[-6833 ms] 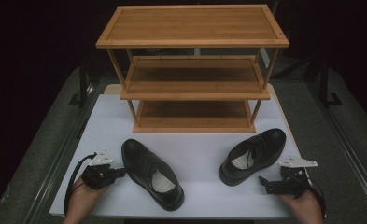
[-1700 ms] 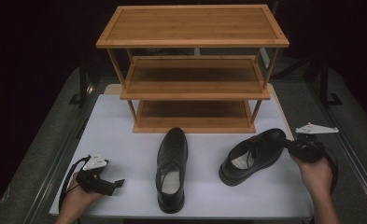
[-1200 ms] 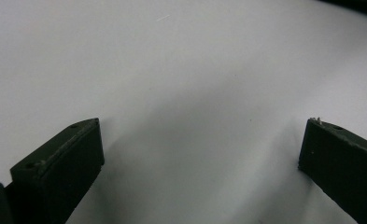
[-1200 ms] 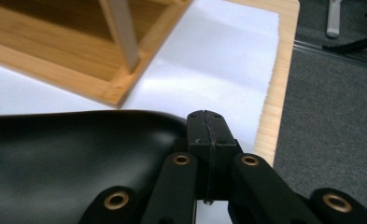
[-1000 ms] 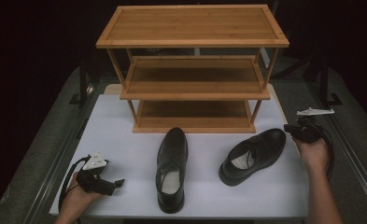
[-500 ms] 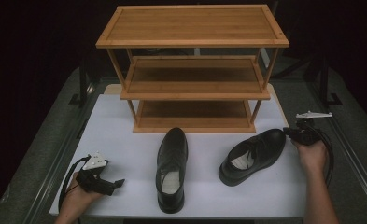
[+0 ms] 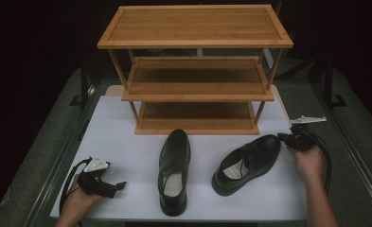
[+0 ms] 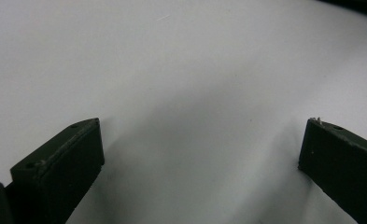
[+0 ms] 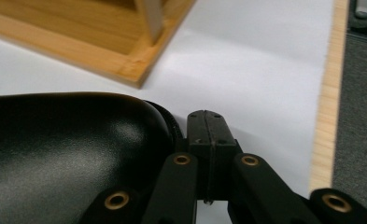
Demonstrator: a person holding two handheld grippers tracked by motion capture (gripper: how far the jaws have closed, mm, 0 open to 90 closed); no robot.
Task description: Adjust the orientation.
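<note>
Your right tongs [image 7: 284, 138] are pressed together with nothing between them, their tips right against the toe of the right shoe [image 7: 246, 163], which lies on the white desk [image 7: 127, 142] at about four o'clock from the wooden rack [image 7: 195, 71]. The other shoe [image 7: 174, 170] lies at six o'clock from the rack, toe towards it, well apart from the first. Your left tongs [image 7: 119, 186] rest at the desk's eight o'clock corner, spread wide and holding nothing.
</note>
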